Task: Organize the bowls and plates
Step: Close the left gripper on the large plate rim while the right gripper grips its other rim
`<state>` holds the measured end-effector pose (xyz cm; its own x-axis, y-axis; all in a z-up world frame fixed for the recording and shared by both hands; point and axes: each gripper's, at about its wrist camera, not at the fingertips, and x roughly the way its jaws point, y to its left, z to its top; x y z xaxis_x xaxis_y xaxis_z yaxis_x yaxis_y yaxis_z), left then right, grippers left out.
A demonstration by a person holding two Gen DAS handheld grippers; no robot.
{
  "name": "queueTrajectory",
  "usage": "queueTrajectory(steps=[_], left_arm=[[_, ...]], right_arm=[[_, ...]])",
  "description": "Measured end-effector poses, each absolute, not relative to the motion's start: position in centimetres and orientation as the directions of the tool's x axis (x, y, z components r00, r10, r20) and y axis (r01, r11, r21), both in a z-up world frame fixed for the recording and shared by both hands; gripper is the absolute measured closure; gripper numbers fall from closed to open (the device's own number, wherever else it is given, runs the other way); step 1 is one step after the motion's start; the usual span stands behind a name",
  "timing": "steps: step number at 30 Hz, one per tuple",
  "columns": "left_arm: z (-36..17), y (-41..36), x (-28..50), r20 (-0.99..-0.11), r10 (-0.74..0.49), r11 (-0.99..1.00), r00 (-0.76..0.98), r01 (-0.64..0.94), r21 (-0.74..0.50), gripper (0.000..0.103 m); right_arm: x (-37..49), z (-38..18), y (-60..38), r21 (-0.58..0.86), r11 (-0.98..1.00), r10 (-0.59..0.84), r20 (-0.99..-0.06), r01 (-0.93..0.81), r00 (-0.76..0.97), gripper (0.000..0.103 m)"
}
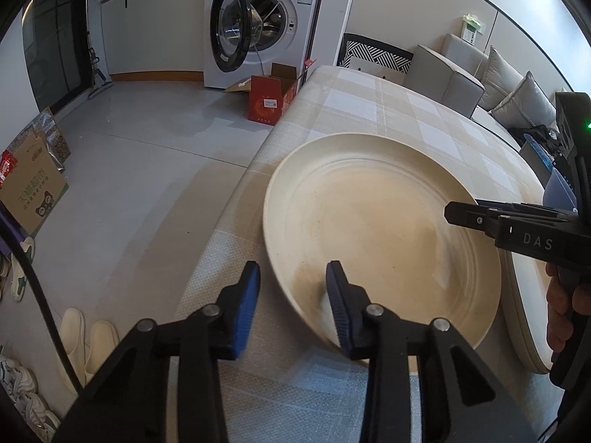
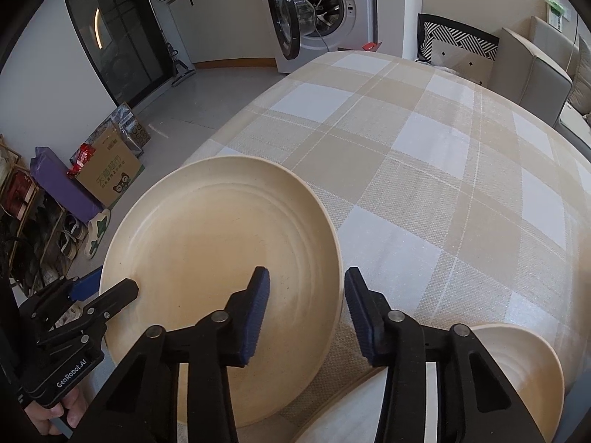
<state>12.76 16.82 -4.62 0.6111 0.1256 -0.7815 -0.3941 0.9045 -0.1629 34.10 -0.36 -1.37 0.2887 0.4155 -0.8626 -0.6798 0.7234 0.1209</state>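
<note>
A large cream plate [image 1: 380, 236] lies on the checked tablecloth near the table's left edge; it also shows in the right wrist view [image 2: 207, 258]. My left gripper [image 1: 291, 306] is open, its jaws straddling the plate's near-left rim, one finger over the plate and one outside. My right gripper [image 2: 306, 313] is open, straddling the plate's right rim, and appears at the right of the left wrist view [image 1: 480, 217]. A second cream dish [image 2: 528, 361] sits at the lower right, partly hidden behind my right finger.
The table [image 2: 424, 147] with the beige checked cloth stretches away behind the plate. Its left edge drops to a grey floor with cardboard boxes [image 1: 33, 188] and shoes. A washing machine [image 1: 258, 22] with its door open stands at the back. A sofa [image 1: 509, 88] lies at the right.
</note>
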Motion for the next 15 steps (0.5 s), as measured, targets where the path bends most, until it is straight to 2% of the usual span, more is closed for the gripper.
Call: queueTrajectory(steps=[4, 15], left_arm=[[-4.54, 16.66, 12.71, -0.781, 0.115, 0.907, 0.614, -0.385, -0.169, 0.078], [-4.23, 16.64, 12.39, -0.779, 0.13, 0.904, 0.613, -0.395, -0.16, 0.083]], right_arm=[[34.19, -1.54, -0.35, 0.12, 0.73, 0.404, -0.87, -0.672, 0.283, 0.068], [34.14, -1.6, -0.42, 0.131, 0.741, 0.408, -0.867, -0.659, 0.287, 0.07]])
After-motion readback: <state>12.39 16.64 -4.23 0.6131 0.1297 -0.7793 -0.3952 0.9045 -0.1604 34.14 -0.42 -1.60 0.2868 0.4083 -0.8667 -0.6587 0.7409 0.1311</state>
